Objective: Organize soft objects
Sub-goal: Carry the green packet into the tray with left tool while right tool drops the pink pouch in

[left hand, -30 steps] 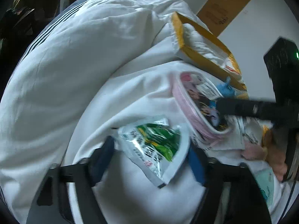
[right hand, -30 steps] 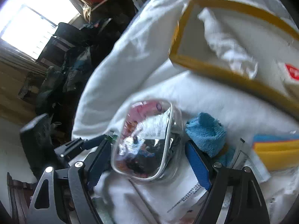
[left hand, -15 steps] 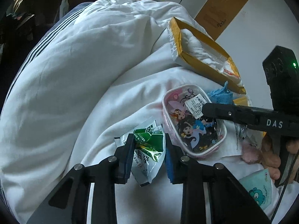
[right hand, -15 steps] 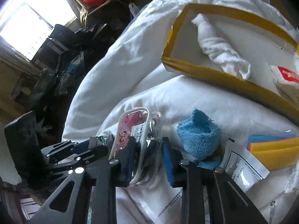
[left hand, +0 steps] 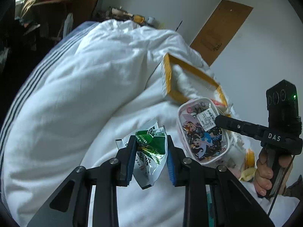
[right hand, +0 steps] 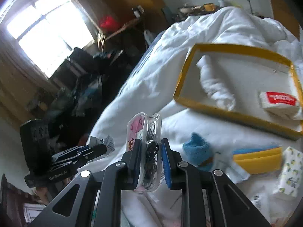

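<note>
My left gripper point(left hand: 151, 141) is shut on a crumpled green and white snack packet point(left hand: 149, 151), held above the white duvet point(left hand: 75, 98). The jaws of my right gripper point(right hand: 150, 143) are closing on a clear, pink-rimmed cartoon pouch point(right hand: 149, 124), which stands on edge between the pads. From the left wrist view the same pouch point(left hand: 200, 138) hangs flat-faced beside the packet, with a right finger point(left hand: 236, 125) across it. A yellow-rimmed box point(right hand: 223, 111) lies beyond, holding a rolled white towel point(right hand: 215, 87) and a red-labelled tissue pack point(right hand: 280, 102).
A blue cloth point(right hand: 197, 149), a yellow and blue sponge point(right hand: 257, 158) and a lemon-print tissue pack point(right hand: 289, 172) lie on the bedding to the right. A hand point(left hand: 265, 172) grips the right tool. Dark clutter and a bright window point(right hand: 47, 30) fill the left.
Both grippers went from open around their items to shut on them, then lifted. The packet and the pouch have come up off the duvet, and both views now tilt higher.
</note>
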`<action>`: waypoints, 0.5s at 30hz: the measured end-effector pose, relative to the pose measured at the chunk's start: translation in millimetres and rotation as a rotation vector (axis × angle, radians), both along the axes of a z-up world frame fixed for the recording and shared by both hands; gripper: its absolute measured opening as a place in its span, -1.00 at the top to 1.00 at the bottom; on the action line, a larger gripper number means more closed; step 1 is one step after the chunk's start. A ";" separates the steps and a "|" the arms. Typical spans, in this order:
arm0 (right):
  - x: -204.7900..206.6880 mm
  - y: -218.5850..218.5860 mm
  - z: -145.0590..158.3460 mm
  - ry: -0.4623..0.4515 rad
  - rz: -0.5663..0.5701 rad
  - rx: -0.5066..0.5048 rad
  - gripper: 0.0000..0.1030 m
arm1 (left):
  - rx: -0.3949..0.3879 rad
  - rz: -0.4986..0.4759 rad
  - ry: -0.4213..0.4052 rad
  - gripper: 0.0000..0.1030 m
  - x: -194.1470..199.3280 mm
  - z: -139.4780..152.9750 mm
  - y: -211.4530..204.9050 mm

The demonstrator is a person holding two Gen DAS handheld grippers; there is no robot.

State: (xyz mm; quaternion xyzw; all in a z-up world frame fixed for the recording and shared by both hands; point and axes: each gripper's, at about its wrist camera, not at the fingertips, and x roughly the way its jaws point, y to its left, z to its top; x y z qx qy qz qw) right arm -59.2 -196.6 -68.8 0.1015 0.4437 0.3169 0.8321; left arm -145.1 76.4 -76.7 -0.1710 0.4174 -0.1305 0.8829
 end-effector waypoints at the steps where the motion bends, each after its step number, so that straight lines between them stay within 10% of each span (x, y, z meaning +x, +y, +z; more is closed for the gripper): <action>1: -0.9 -7.5 5.9 -0.014 -0.016 0.012 0.57 | 0.007 0.000 -0.015 0.45 1.0 6.1 -3.4; 15: 11.5 -131.8 52.1 -0.080 -0.298 0.158 0.57 | 0.218 -0.115 -0.218 0.45 56.1 61.7 -108.8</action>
